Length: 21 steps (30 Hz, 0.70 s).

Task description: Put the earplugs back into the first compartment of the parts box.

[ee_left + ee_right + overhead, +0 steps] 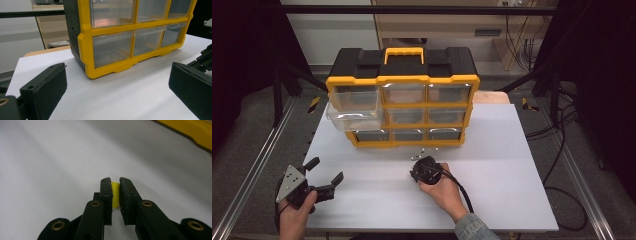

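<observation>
Black ribbed jaws around small yellow piece (114, 195).

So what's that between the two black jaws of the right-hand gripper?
A small yellow piece, pinched between the right gripper jaws just above the white table. The right gripper view shows it; what it is, I cannot tell.

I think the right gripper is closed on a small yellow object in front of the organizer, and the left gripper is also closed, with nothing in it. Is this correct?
Not quite: the left gripper is open. The left gripper view shows its jaws standing wide apart, with nothing between them. The rest holds: the right gripper is closed on a small yellow object in front of the yellow and black drawer organizer.
</observation>
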{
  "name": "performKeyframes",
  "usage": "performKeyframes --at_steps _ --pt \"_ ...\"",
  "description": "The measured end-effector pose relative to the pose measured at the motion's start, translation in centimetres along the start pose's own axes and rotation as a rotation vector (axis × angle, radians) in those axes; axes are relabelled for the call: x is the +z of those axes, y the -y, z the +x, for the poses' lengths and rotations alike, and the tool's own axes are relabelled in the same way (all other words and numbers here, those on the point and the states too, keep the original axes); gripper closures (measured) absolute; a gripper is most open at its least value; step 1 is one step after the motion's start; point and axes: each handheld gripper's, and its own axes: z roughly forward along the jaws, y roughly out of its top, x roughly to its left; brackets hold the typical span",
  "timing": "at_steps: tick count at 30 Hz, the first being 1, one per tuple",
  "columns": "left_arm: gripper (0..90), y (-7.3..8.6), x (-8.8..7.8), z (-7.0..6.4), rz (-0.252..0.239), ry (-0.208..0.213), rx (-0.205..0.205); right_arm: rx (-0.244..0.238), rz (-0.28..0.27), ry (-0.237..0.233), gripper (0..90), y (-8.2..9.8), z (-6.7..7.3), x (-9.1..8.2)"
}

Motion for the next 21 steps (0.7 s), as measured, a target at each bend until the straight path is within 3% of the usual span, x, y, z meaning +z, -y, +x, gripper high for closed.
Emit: performKeyframes --at_steps 12,13,21 --pt "1.6 0.0 0.0 0.0 0.003 -0.002 0.002 0.014 -0.154 -0.005 82.3 -0.6 -0.7 -3.3" --pt "1.6 0.0 0.0 0.0 0.003 -0.002 0.001 0.009 -0.182 -0.001 82.4 -1.0 -0.9 -4.2" --pt "1.6 0.0 0.0 0.0 0.000 -0.005 0.001 -0.006 -0.255 0.002 82.6 -2.8 -1.0 -6.9"
